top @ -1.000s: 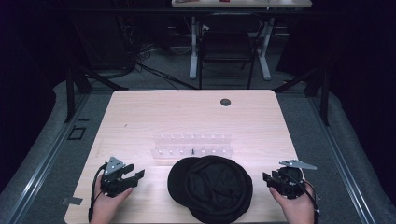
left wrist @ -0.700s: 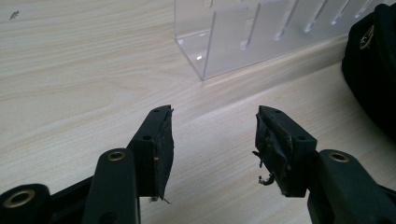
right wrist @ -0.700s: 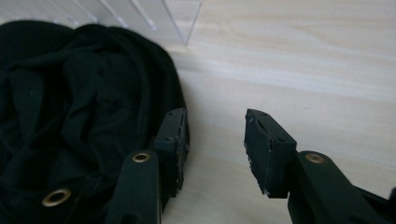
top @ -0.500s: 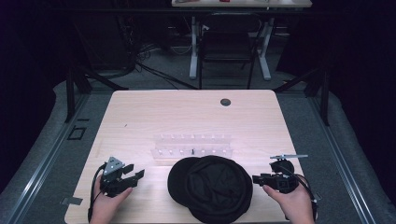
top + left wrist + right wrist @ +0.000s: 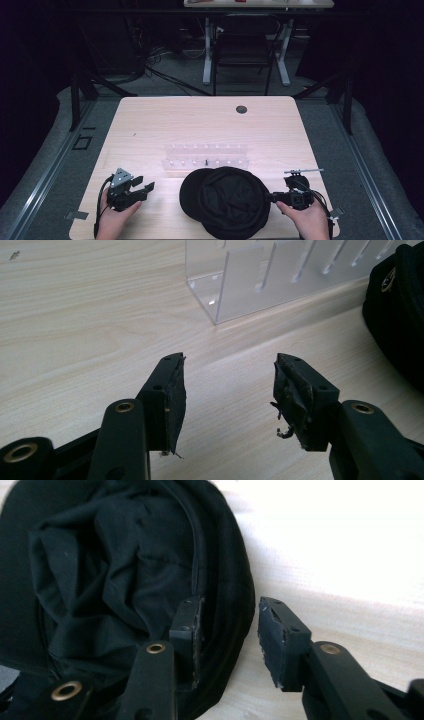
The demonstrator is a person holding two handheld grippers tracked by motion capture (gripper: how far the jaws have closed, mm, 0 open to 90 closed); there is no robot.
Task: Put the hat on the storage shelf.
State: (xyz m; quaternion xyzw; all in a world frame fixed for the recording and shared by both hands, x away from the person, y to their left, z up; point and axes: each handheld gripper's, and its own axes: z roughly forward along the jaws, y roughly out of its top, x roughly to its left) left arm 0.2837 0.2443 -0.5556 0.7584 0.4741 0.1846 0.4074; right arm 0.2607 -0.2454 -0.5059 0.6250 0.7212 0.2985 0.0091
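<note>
Movement is all on the right side: across the last second the right gripper has swung from lying clear of the black cap, out by the table's right edge, to reaching in at the cap's right rim. In the right gripper view its 2 jaws now straddle that rim, 1 over the dark lining and 1 outside above bare wood, with a gap between them, so they are spread and not yet pinching the cloth. The view from above shows the person's right hand turned toward the cap as well.

That cap lies crown down on the near middle of the table, just in front of a clear plastic rack whose slots stand behind it, close but apart.

The left gripper has not moved in that time. It rests on the wood well to the left of the cap, jaws spread and holding nothing; its own view looks past the open jaws at a corner of the rack and a sliver of the cap.

Judging from this, the grasp on the rim is being set up: the jaws are lined up on the edge, and closing them looks like the next need before the cap can be lifted or turned.
</note>
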